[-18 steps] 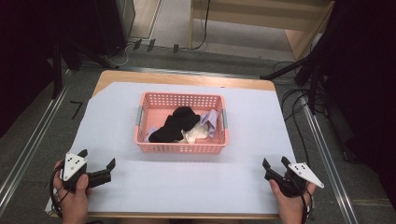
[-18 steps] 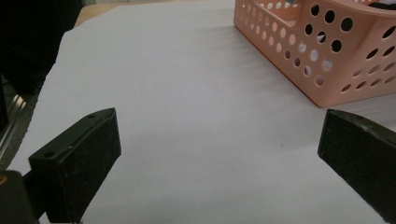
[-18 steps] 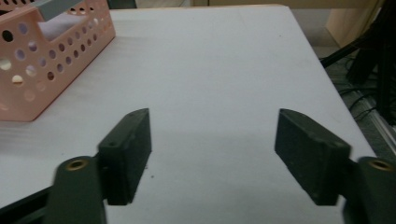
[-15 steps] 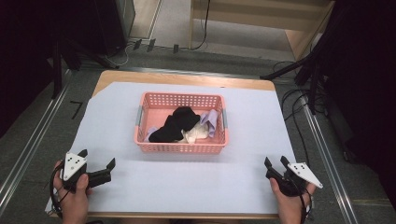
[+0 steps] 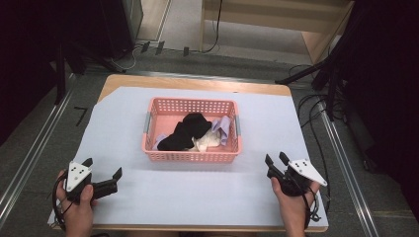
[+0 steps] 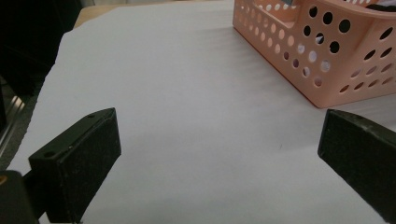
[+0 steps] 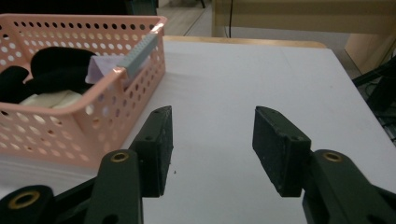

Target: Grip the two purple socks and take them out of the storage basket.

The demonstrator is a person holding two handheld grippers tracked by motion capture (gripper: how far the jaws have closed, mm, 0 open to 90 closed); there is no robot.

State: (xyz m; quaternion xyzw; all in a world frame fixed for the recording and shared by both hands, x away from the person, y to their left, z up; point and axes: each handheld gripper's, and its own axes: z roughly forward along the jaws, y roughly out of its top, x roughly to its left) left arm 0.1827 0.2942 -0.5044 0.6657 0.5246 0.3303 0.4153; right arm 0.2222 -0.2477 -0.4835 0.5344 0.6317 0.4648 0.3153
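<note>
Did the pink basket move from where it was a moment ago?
No. The pink basket sits in the same spot on the white sheet, just as far from the table's wooden far edge as before.

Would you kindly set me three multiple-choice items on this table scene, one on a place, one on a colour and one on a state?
1. Where does the black cloth lie?
A. In the basket
B. On the bare sheet
C. In the left gripper

2. What colour is the basket?
A. Blue
B. Pink
C. Green

3. How do the right gripper's jaws stand?
A. Shut on a cloth
B. Shut on the basket rim
C. Apart with nothing between them

Answers: 1 A, the cloth sits inside the basket walls; 2 B, its perforated walls are pink; 3 C, white sheet shows between its jaws.
</note>
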